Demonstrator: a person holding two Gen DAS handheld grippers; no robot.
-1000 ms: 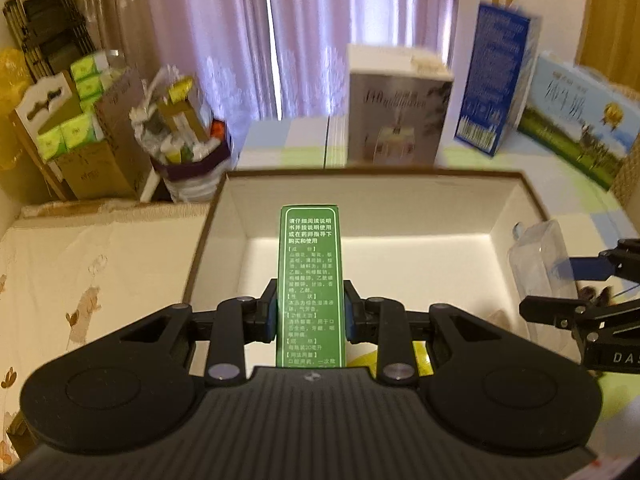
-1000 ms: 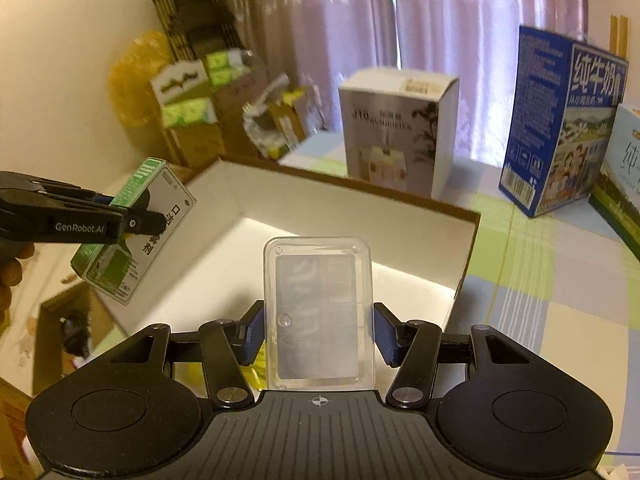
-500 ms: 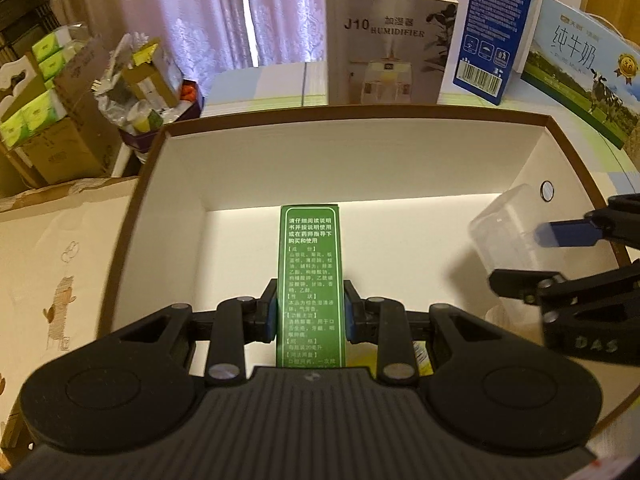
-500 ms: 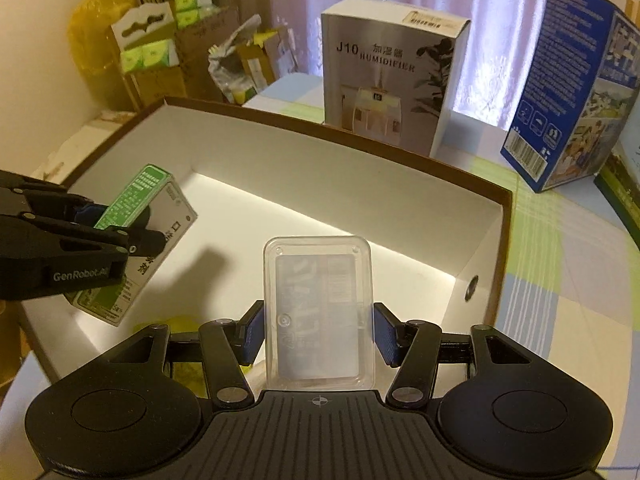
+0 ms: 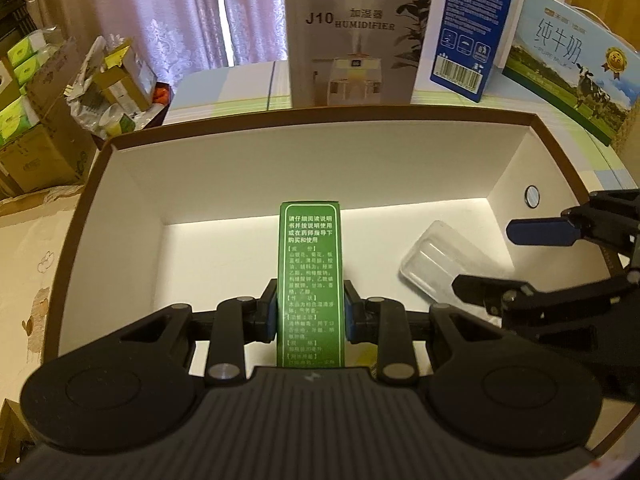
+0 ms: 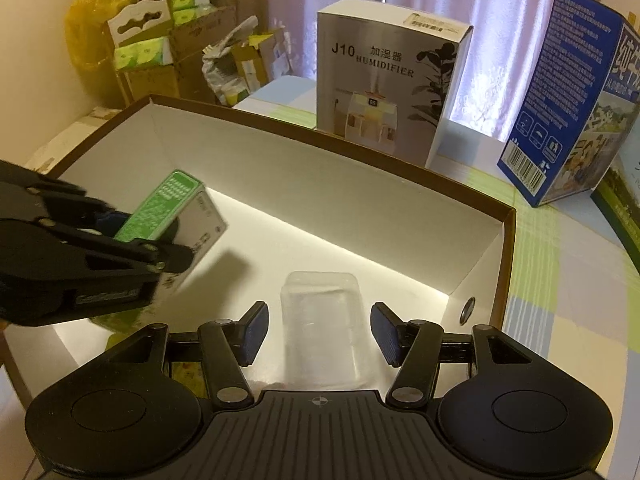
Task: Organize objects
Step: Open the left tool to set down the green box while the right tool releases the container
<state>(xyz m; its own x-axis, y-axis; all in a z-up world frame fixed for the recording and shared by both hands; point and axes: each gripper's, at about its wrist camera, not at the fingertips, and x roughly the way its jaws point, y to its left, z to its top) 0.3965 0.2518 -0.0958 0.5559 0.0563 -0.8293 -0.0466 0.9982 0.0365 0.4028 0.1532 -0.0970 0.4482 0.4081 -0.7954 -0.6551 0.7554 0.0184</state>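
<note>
The left gripper has its two fingers squeezed close together, pinching tight. The right gripper has its blue pads spread wide apart, touching nothing.

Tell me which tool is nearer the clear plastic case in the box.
Right. The right tool stands open around the clear plastic case, pads apart from it. The left tool, off to its left, grips the green medicine box.
</note>
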